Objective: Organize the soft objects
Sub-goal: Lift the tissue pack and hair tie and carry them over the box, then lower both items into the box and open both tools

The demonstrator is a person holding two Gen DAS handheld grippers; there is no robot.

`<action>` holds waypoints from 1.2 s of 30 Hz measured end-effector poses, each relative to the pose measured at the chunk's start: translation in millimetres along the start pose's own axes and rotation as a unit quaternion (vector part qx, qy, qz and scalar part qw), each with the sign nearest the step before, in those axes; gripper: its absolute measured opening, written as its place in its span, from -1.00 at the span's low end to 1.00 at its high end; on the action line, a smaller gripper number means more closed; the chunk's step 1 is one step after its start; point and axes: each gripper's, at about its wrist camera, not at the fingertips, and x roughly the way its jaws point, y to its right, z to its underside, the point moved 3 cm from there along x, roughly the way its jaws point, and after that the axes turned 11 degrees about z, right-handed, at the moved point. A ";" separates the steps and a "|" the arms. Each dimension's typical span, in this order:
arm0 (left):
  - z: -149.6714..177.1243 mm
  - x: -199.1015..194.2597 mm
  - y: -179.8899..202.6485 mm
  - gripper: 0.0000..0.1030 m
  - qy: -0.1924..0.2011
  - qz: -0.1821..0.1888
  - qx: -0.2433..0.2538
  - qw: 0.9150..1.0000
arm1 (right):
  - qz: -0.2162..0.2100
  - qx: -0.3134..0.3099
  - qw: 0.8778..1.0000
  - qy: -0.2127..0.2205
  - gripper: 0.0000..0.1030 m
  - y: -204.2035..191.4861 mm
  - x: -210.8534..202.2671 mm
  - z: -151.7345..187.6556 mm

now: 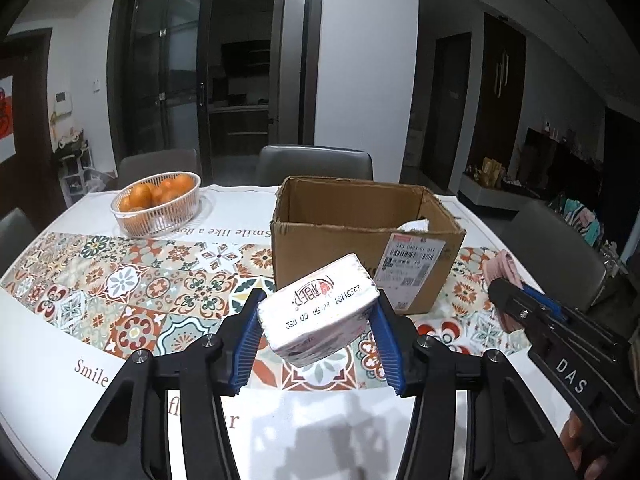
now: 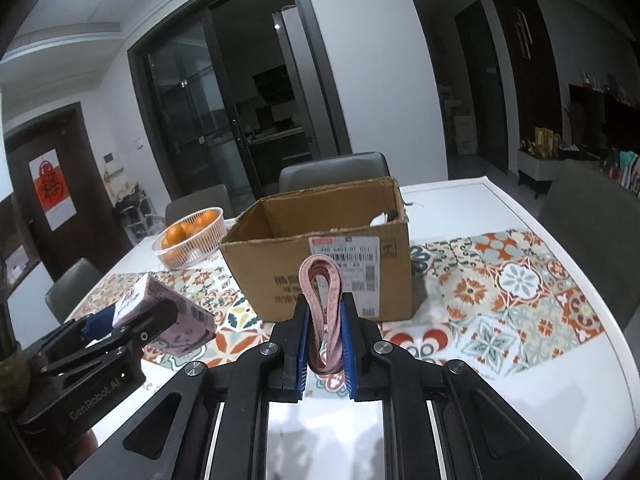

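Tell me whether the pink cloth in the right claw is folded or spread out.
Folded. The pink cloth stands doubled into a narrow loop, layered edges showing, pinched between the blue pads of the right claw.

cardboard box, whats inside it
Inside the cardboard box, only bare inner walls and a bit of white paper at the right corner show. The near wall hides the floor of the box.

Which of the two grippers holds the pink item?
The right gripper: it clamps a folded pink cloth. The left gripper holds a white tissue pack instead.
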 end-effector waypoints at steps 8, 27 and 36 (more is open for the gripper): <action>-26.3 10.9 -3.8 -0.01 0.017 0.014 0.019 1.000 | 0.000 -0.009 1.000 0.013 -0.70 -8.8 6.2 -21.8; -85.0 69.1 -13.4 -0.01 0.020 0.061 0.046 0.997 | 0.028 -0.038 0.999 0.027 -0.70 -25.3 51.8 -83.3; -102.0 113.7 -16.9 -0.01 0.002 0.080 0.064 0.995 | 0.043 -0.053 0.998 0.018 -0.70 -30.9 89.0 -98.1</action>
